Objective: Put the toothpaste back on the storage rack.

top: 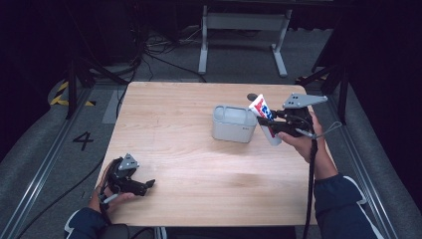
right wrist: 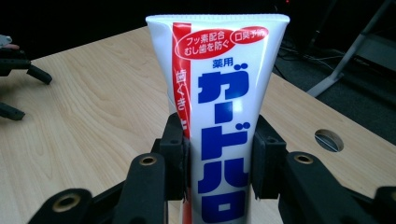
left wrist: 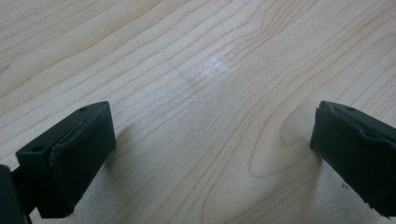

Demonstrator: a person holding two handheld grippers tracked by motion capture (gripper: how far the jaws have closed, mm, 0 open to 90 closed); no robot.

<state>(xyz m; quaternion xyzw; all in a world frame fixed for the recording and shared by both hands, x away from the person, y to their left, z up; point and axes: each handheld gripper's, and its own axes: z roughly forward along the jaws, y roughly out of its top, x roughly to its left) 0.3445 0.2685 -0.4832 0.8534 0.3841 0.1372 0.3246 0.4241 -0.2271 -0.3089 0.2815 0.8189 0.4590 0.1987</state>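
A white toothpaste tube (top: 263,115) with blue and red print is held in the air just right of a grey cup-like holder (top: 233,123) in the high view. My right gripper (top: 272,124) is shut on the tube's middle. In the right gripper view the tube (right wrist: 219,116) stands upright between the jaws, crimped end up. My left gripper (top: 145,186) rests at the table's front left, open. In the left gripper view its pads (left wrist: 84,154) sit wide apart over bare wood with nothing between them.
The light wooden table (top: 189,164) has a round cable hole (right wrist: 328,140) near its edge. A metal frame on legs (top: 244,30) and cables lie on the floor behind the table. The other gripper (right wrist: 14,70) shows at far left in the right gripper view.
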